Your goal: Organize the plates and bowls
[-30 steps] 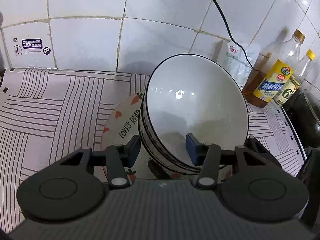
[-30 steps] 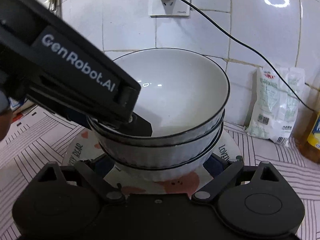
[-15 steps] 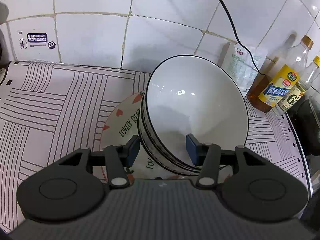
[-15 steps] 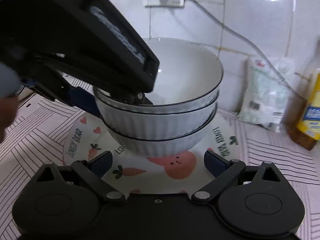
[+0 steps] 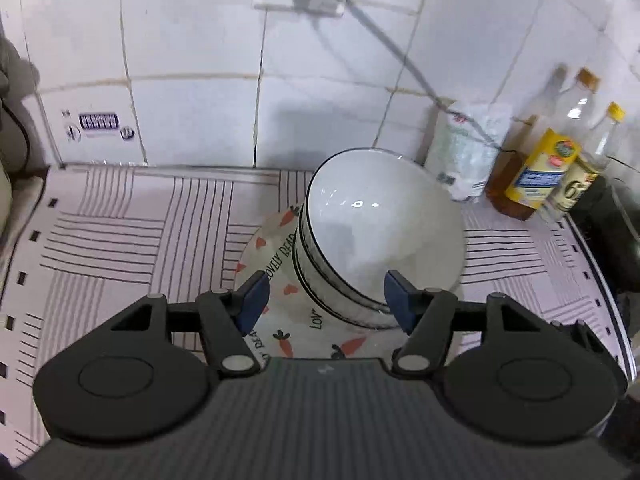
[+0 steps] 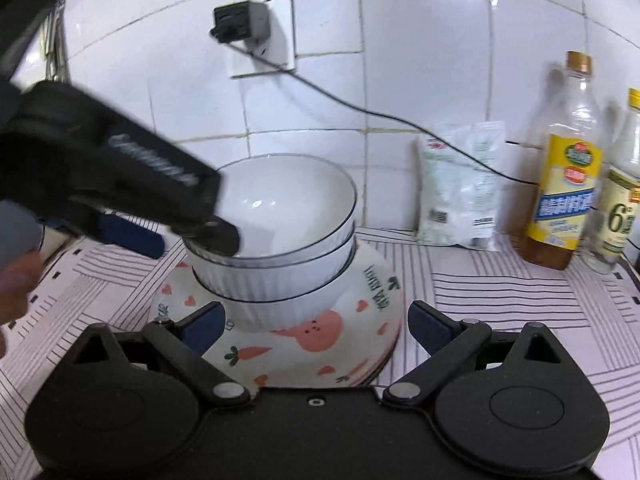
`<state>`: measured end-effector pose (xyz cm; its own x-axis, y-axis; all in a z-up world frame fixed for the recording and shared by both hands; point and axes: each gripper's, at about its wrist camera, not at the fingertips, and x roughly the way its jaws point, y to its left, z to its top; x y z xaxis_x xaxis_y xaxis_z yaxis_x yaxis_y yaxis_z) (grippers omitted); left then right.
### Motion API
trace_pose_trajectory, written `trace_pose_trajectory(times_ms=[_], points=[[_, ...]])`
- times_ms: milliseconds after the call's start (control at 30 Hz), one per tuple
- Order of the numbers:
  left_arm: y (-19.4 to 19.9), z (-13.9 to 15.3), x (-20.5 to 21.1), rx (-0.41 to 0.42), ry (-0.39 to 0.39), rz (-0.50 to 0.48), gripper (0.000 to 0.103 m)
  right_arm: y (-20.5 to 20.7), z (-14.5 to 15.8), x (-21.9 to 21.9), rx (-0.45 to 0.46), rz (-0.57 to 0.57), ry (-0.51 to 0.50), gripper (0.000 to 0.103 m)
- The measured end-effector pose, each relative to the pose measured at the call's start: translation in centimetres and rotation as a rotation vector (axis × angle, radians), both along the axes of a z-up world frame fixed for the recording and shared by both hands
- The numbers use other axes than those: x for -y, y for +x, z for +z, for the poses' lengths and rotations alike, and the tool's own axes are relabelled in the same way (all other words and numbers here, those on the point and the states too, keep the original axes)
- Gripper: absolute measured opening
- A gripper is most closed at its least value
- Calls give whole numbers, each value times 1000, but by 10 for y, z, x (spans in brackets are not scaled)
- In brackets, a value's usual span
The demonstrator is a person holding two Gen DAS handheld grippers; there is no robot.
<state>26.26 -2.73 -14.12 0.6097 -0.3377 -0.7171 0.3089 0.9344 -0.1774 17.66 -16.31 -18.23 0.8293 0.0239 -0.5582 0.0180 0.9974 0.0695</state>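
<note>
The stack of white bowls (image 6: 276, 248) sat on the carrot-and-rabbit plates (image 6: 320, 344), toward the back edge of the tabletop (image 5: 120, 240) near the tiled wall. The left tongs (image 5: 326, 300) were opening: their blue pads stood on either side of the stack's near rim, neither pressing on it. Seen from the right wrist view, one finger of those tongs reached over the top bowl's rim on its left side while the other stayed outside. The right tongs (image 6: 316, 326) were spread wide, the plates' front edge lying between their pads, with no visible contact.

The top bowl was empty and glossy. At the back right corner stood a white bag (image 6: 460, 184), an oil bottle (image 6: 568, 184) partly filled with amber liquid, and a second bottle (image 6: 618, 208) cut off by the frame. How many plates were stacked could not be told; the bowls hid their middle. The left tongs' lettering was blurred.
</note>
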Motion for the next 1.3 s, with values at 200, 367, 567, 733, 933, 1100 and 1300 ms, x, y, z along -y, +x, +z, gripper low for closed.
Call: trace_pose_trajectory(times_ms=[200, 367, 567, 733, 933, 1100, 1300], points=[[-44, 23, -22, 60, 57, 40, 72, -21, 25, 1, -33, -39, -14, 100], [-76, 37, -36, 77, 82, 50, 84, -40, 50, 0, -72, -70, -41, 100], [-106, 58, -43, 88, 160, 84, 101, -63, 80, -3, -97, -119, -61, 101], [-123, 71, -47, 65, 191, 85, 101, -83, 104, -3, -118, -164, -73, 101], [-145, 81, -55, 32, 205, 115, 101, -107, 124, -10, -169, -214, -119, 103], [-166, 89, -63, 43, 203, 124, 101, -119, 135, -16, -236, -215, -120, 103], [-184, 99, -69, 51, 210, 115, 101, -137, 149, -18, -260, -225, -77, 103]])
